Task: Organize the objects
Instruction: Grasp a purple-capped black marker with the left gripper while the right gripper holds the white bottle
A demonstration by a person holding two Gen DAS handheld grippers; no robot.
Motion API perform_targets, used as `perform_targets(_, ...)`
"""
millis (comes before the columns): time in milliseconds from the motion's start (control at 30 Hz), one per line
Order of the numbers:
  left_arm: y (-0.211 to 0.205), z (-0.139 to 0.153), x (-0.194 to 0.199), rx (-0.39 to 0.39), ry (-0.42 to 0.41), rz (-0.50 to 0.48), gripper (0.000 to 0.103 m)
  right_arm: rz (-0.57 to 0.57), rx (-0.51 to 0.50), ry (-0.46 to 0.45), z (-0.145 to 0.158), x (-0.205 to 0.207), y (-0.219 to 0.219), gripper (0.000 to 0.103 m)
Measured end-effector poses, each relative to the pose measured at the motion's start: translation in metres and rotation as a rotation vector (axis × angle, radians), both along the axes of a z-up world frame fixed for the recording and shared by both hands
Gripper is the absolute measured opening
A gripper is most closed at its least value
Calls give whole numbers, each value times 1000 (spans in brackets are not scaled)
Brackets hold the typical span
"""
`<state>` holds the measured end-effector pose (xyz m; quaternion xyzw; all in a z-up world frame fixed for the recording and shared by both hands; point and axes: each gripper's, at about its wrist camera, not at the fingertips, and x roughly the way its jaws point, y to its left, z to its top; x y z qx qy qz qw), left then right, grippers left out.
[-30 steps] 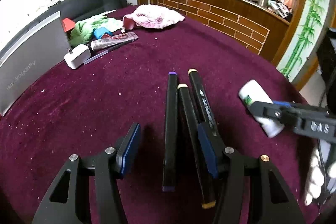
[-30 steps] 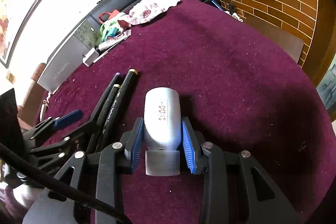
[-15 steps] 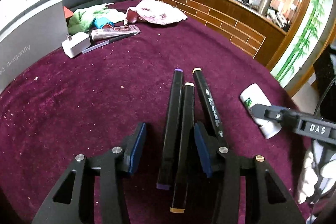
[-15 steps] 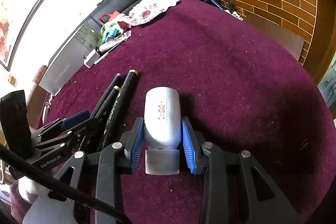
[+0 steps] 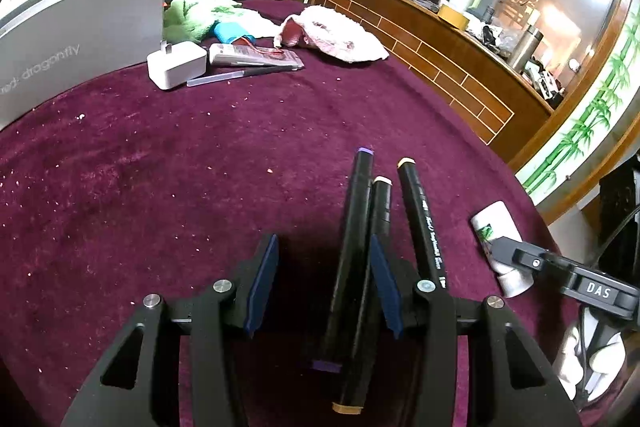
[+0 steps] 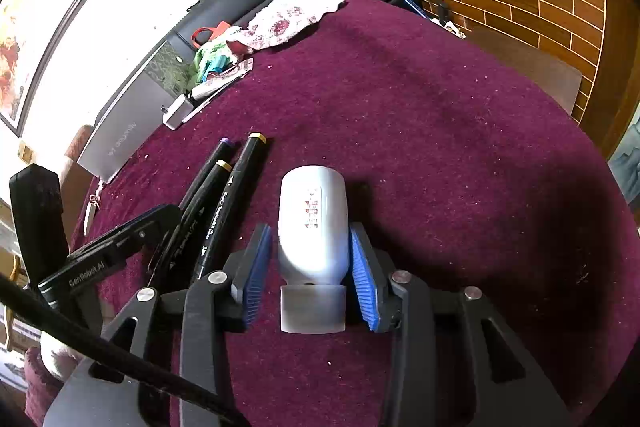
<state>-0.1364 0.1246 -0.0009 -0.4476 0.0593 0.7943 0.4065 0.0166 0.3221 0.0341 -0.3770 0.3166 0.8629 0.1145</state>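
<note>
Three black markers lie side by side on the maroon tablecloth (image 5: 160,187). My left gripper (image 5: 323,241) stands open over their near ends. The purple-capped marker (image 5: 354,227) lies between the pads, close against the right one, with a wide gap to the left pad. A beige-capped marker (image 5: 380,207) runs under the right pad, and the third marker (image 5: 420,211) lies outside it. My right gripper (image 6: 311,227) straddles a white bottle (image 6: 312,215) lying on the cloth, grey cap (image 6: 313,309) toward me. Its jaws are opening, and narrow gaps show between the pads and the bottle.
At the far left stand a grey box (image 5: 80,39), a white charger (image 5: 176,65), a pen, a tube, a green cloth (image 5: 192,15) and a pink cloth (image 5: 336,35). A brick-patterned wooden counter (image 5: 440,67) lies beyond the table edge. A gloved hand (image 5: 576,359) holds the right gripper.
My left gripper has shifted left and rolled, so the markers now sit against its right pad, and its jaws have narrowed. My right gripper's pads have come off the bottle.
</note>
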Motion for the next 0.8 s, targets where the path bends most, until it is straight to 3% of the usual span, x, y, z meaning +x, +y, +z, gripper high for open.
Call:
perform_targets(133,1,-1,-3,4,-6,3,42,4,2,2,0,-1,0,40)
perform_targets(200,5,0,1,-39,51,-2,41,5,5,1,1,-2,-1,40)
perform_targets(267,18,-2,9,-131,109,-33,41,7,8,1,1,-2,-1,41)
perform_targets(333,33,-3,23,-241,225,-70,39,7,11,1,1,-2,-2,41)
perform_targets(400,43,-2,29,-295,269,-79,39,7,12,1,1,-3,-2,41)
perform_targets(467,47,-2,29,-304,266,-73,31,6,16,2,1,-3,-2,41)
perform_targets(500,48,-2,31,-287,249,-85,14,6,20,1,1,-3,-3,41)
perform_targets(533,48,-3,34,-273,237,-98,12,6,25,0,1,-3,-3,41)
perform_targets(600,48,-2,40,-279,250,-93,11,8,41,-2,1,-4,-5,41)
perform_targets(667,38,-1,41,-233,193,-68,11,13,70,-8,2,-6,-7,41)
perform_targets(800,13,9,59,-233,213,0,11,30,168,-38,3,-9,-19,41)
